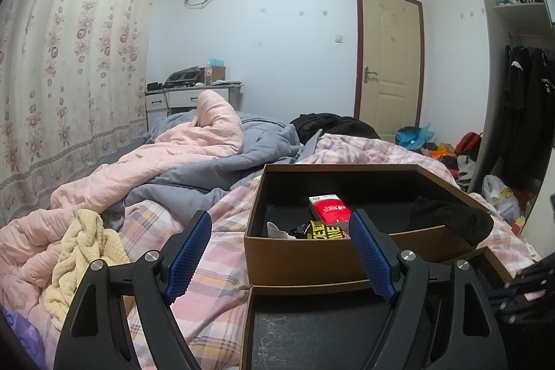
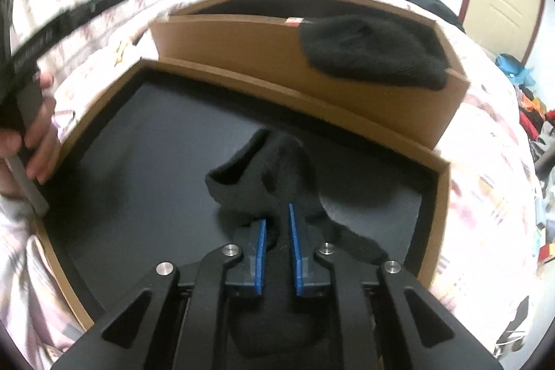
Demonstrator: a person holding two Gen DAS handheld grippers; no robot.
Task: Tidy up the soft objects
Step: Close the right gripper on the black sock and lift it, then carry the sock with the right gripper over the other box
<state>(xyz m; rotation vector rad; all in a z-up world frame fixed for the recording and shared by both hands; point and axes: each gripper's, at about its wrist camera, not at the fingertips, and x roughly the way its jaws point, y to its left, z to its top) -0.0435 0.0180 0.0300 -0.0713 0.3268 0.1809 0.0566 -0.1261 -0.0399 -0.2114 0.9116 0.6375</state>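
Two grippers, R gripper (image 2: 277,214) fingers pinching blk sock (image 2: 274,169), L gripper (image 1: 281,238) fingers spread.

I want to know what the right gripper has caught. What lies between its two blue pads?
A black sock sits pinched between the right gripper's pads, over the shallow tray's dark floor. The right wrist view shows it.

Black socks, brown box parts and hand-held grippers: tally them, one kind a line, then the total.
Black socks: 2, one draped on the box rim, one in the right hand-held gripper.
Brown box parts: 2, deep box and shallow tray.
Hand-held grippers: 2, including the left.
Total: 6.
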